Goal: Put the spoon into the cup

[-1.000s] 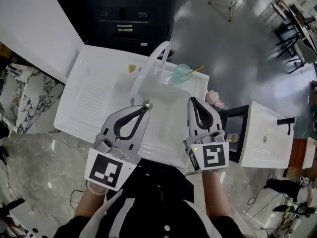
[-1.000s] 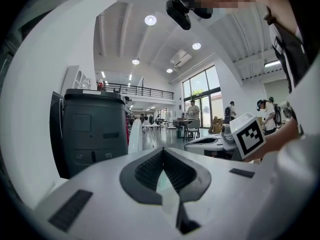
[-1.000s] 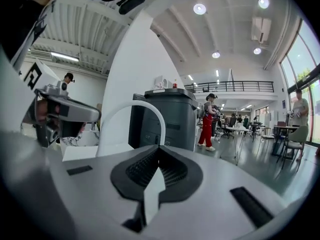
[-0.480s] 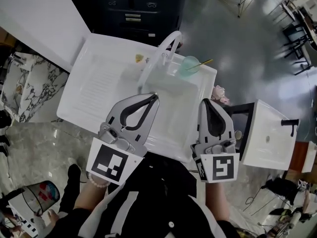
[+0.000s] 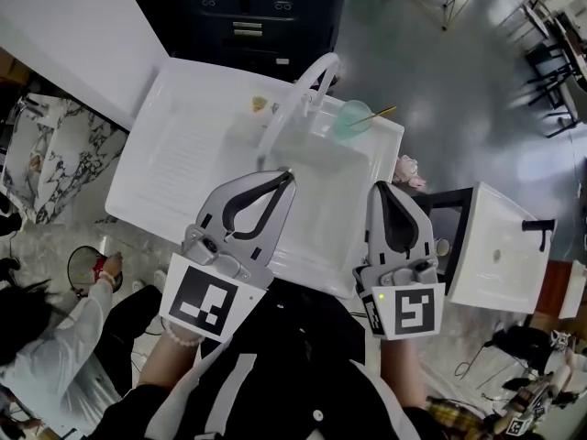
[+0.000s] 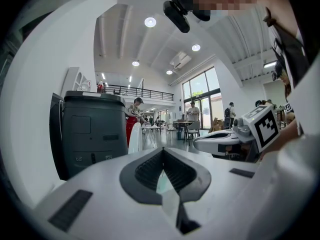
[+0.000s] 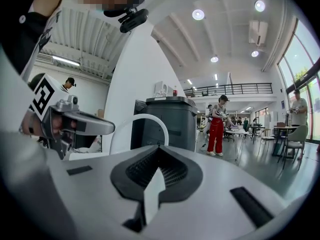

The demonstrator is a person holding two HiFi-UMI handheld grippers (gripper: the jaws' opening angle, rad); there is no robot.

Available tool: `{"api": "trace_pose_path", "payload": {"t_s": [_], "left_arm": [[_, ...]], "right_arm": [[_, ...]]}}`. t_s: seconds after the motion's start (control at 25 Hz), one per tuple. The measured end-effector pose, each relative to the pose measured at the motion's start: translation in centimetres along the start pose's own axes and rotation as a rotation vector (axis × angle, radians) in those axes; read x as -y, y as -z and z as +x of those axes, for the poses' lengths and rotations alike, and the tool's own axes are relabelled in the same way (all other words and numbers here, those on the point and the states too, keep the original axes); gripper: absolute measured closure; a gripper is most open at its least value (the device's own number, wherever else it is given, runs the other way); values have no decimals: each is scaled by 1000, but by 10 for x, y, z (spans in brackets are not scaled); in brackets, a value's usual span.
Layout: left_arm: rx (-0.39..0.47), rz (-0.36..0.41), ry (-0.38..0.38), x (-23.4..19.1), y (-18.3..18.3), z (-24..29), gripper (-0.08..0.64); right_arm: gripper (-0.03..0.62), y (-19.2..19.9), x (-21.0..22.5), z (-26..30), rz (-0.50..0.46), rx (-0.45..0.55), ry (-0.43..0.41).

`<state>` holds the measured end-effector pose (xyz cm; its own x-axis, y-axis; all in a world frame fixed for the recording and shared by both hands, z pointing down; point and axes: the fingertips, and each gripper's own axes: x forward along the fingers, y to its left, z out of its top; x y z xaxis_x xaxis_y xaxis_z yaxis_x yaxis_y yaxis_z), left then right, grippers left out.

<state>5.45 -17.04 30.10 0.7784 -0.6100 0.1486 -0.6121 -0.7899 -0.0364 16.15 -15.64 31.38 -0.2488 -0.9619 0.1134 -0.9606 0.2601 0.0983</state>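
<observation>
A pale green see-through cup (image 5: pixel 350 120) stands at the far right corner of the white sink unit (image 5: pixel 183 168). The spoon (image 5: pixel 375 114) rests inside it, its gold handle sticking out to the right. My left gripper (image 5: pixel 286 174) hovers over the basin near its front, jaws shut with nothing between them. My right gripper (image 5: pixel 383 188) hangs beside it over the sink's right edge, also shut and empty. Both stay well short of the cup. In the left gripper view (image 6: pixel 162 150) and the right gripper view (image 7: pixel 159 147) the jaws meet, and the cup is hidden.
A white arched faucet (image 5: pixel 303 94) rises just left of the cup. A small yellow item (image 5: pixel 260 105) lies on the sink's back ledge, something pink (image 5: pixel 406 170) at its right corner. A dark cabinet (image 5: pixel 248 16) stands behind, a second white unit (image 5: pixel 500 255) to the right, a crouching person (image 5: pixel 55 328) at lower left.
Both grippers stay shut and hardly shift against the sink. A person in a pale sleeve has come into view at the lower left beside a round dark container.
</observation>
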Motion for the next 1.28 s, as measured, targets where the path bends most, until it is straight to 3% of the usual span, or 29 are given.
{"api": "trace_pose_path", "payload": {"t_s": [1.28], "left_arm": [[-13,9,-2,1,5,-3,563]], "right_arm": [[591,8,5,2,8,-20,-5]]}}
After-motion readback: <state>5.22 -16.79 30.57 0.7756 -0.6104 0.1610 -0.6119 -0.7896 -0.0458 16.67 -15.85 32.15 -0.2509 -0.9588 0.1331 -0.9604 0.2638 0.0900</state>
